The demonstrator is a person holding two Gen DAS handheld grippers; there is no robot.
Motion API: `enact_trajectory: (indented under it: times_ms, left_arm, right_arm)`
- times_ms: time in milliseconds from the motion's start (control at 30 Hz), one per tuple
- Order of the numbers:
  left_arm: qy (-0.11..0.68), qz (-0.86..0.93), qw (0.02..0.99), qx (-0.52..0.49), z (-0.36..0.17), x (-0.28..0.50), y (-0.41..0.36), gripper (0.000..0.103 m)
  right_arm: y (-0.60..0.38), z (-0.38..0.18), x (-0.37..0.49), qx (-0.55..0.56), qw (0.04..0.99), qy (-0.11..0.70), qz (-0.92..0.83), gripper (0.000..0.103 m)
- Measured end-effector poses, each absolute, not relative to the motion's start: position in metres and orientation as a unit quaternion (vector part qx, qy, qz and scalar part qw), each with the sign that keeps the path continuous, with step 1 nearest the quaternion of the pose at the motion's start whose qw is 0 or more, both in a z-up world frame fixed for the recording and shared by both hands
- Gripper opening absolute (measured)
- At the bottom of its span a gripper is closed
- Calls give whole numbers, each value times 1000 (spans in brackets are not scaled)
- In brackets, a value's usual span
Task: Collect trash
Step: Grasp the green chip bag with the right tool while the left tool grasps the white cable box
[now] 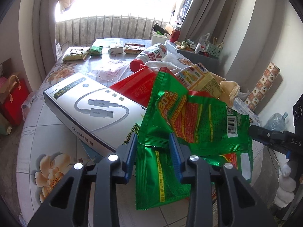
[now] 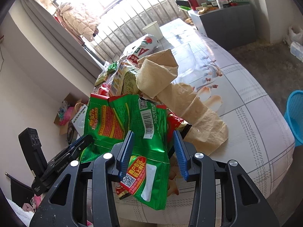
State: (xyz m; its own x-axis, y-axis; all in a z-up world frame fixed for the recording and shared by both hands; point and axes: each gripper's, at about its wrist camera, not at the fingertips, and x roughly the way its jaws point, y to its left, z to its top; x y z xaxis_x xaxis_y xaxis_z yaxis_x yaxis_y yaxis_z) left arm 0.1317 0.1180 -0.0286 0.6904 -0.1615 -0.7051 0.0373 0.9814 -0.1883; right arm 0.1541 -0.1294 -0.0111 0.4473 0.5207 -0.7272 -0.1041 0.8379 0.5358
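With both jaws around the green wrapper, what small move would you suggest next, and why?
Probably finish closing the left gripper on the green wrapper. The foil already sits between its jaws, but a gap shows, as with the right gripper. Then it could go to the blue basket.

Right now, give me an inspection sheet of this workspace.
Surface: table under a floral cloth, crowded toward its near edge.
Job's things: green foil snack wrapper, crumpled, atop the pile; red foil wrapper beneath it.
Clutter: white cardboard cable box, red-capped white bottle lying down, crumpled tan paper, white paper cup.
Grippers: left gripper straddles the green wrapper, grip unclear; right gripper open, wrapper between its pads, gap at one pad.
Cables: nothing seen on the table.
Surroundings: blue plastic basket on the floor beside the table; bright window with curtains.
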Motion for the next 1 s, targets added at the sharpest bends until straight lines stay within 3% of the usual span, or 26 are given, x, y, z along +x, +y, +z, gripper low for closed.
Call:
enact_trajectory:
  times_ms: [300, 467, 767, 900, 1000]
  left_arm:
    - [394, -69, 914, -69, -32, 135, 111, 29]
    - [391, -65, 916, -64, -33, 136, 113, 29]
    - [365, -69, 923, -103, -16, 123, 131, 30]
    - [346, -51, 930, -113, -2, 114, 151, 37]
    - [331, -35, 939, -88, 10, 112, 166, 52]
  right_arm:
    - [-128, -22, 157, 221, 809, 507, 202, 38]
    - [-133, -30, 158, 229, 800, 520, 191, 12]
    - [-145, -10, 142, 245, 813, 487, 208, 2]
    - [-147, -2, 137, 244, 819, 473, 214, 1]
    - [-150, 3, 138, 244, 823, 466, 215, 1]
